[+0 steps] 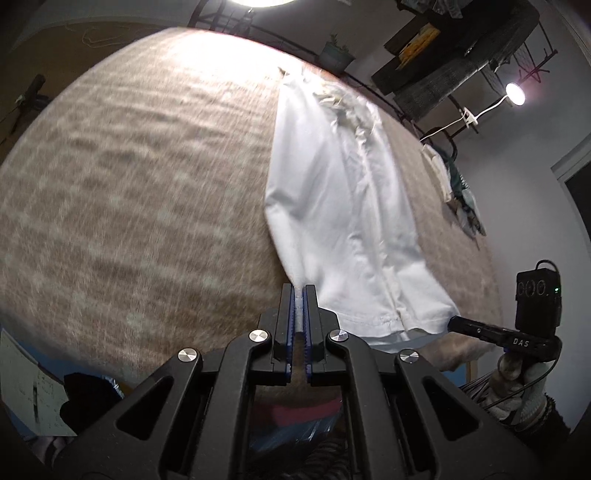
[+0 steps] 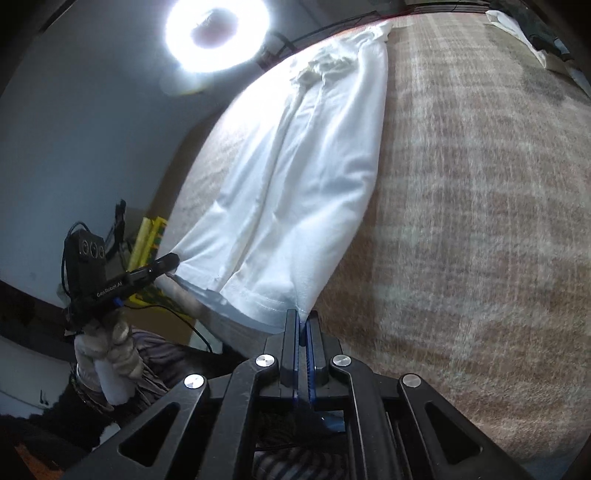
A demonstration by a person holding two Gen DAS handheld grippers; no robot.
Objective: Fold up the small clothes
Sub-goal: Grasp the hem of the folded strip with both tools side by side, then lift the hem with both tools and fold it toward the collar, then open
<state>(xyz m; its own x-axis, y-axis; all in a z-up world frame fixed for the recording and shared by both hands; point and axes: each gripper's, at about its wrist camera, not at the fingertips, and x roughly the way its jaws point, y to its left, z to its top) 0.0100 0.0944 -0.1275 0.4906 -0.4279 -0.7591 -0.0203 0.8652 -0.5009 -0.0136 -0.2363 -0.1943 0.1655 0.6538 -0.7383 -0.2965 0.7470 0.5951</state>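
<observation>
A white garment [image 1: 343, 206] lies stretched lengthwise on a beige plaid blanket [image 1: 129, 203], its hem at the near edge. My left gripper [image 1: 299, 290] is shut on the hem's left corner. My right gripper [image 2: 303, 315] is shut on the hem's right corner; the garment [image 2: 295, 177] runs away from it toward a crumpled collar end. In the left wrist view the right gripper [image 1: 452, 323] shows at the hem's other corner. In the right wrist view the left gripper [image 2: 175, 260] shows at the far hem corner.
A ring light [image 2: 218, 33] shines beyond the far end of the blanket [image 2: 461, 221]. Other clothes [image 1: 454, 184] lie at the blanket's right edge. A small lamp [image 1: 515, 94] and a rack with dark items [image 1: 461, 55] stand behind. A yellow object [image 2: 147, 240] stands at left.
</observation>
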